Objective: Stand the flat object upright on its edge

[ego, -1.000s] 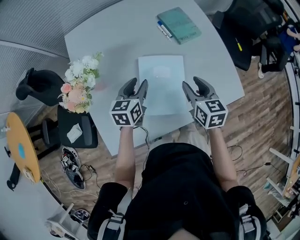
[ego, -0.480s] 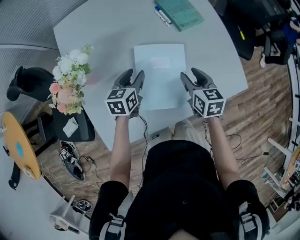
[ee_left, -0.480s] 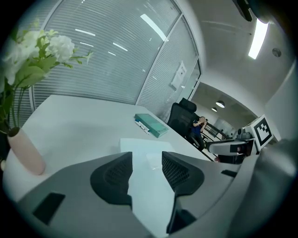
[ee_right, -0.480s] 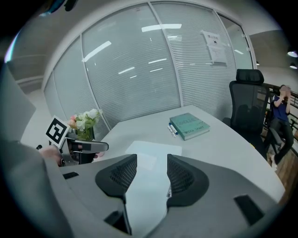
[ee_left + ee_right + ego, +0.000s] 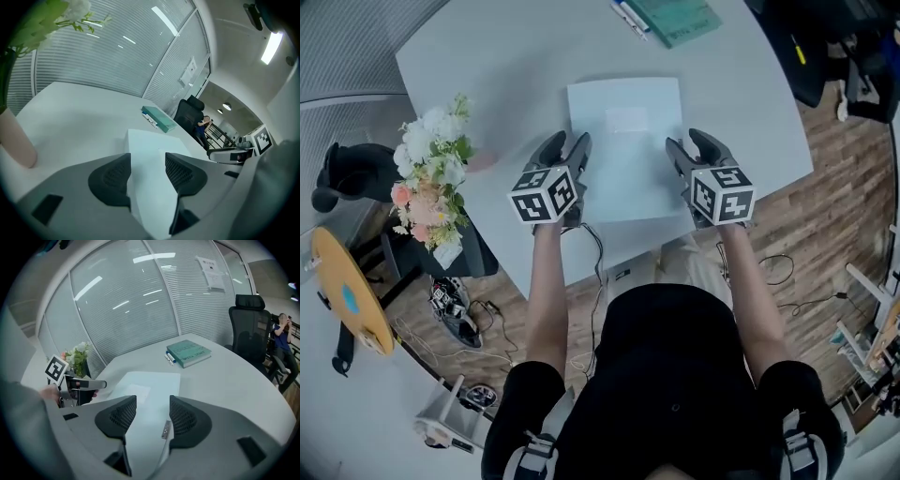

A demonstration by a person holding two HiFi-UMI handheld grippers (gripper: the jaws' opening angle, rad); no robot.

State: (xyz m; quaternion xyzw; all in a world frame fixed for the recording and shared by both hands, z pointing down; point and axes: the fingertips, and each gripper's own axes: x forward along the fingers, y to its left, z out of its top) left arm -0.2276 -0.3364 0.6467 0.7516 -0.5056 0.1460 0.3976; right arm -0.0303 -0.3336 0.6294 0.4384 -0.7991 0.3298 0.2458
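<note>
Pale flat board [image 5: 625, 141] lies centre-frame, long axis up-frame, flanked evenly by the wide right tool [image 5: 691, 150] and the left tool [image 5: 567, 150], whose jaws have just been opening, the board's edge between them unpinched.

**Surfaces, quick notes**

Pale-blue flat rectangular sheet [image 5: 626, 122]: smooth, matt, faint sheen. Light-grey tabletop [image 5: 506, 75]: smooth, matt. Left hand-held gripper [image 5: 567, 146] & right hand-held gripper [image 5: 694, 144]: matt grey plastic w/ black ribbed pads [image 5: 112, 176]. Floor [image 5: 825, 216]: wood-look planks.

No legible text: print on the teal book [image 5: 189, 352] and wall notice [image 5: 211, 273] too small.
</note>
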